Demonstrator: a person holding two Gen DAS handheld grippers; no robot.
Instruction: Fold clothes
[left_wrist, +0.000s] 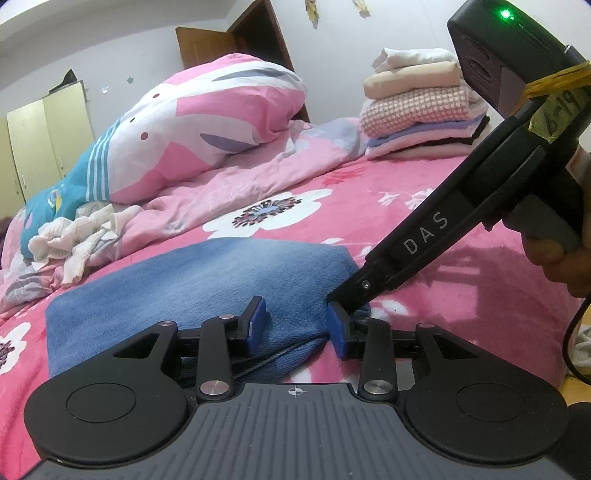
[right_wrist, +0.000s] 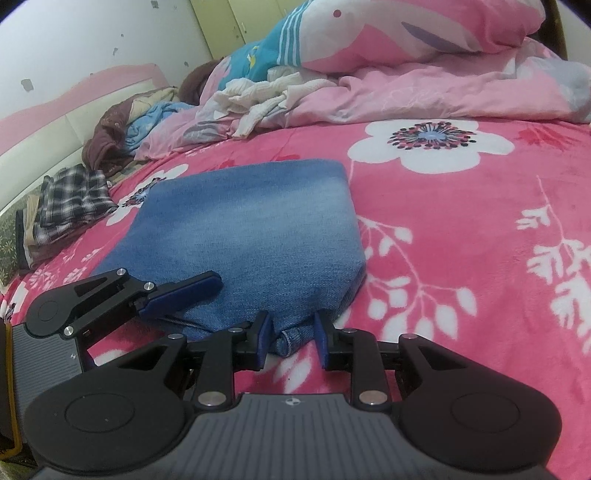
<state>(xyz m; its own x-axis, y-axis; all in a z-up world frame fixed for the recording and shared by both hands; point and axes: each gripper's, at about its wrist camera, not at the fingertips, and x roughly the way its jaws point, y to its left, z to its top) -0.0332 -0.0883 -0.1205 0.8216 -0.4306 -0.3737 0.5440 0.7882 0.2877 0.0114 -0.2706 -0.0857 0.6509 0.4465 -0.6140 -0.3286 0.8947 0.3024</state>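
Observation:
A folded blue denim garment (left_wrist: 192, 280) (right_wrist: 251, 221) lies flat on the pink flowered bedspread (left_wrist: 406, 229) (right_wrist: 461, 240). My left gripper (left_wrist: 297, 326) sits at its near edge, with the denim bunched between the two blue pads and touching both. In the right wrist view the left gripper (right_wrist: 184, 291) lies low over that edge. My right gripper (right_wrist: 291, 339) holds the near right corner, which is pinched into a narrow neck between its pads. Its black finger (left_wrist: 347, 295) comes down from the right, right beside my left gripper's right finger. A hand (left_wrist: 561, 258) holds it.
A stack of folded clothes (left_wrist: 421, 110) stands at the back right. A pink quilt (left_wrist: 207, 122) and crumpled white knitwear (left_wrist: 77, 240) lie behind the denim. A plaid garment (right_wrist: 70, 203) and brown and blue clothes (right_wrist: 122, 129) sit by the headboard at the left.

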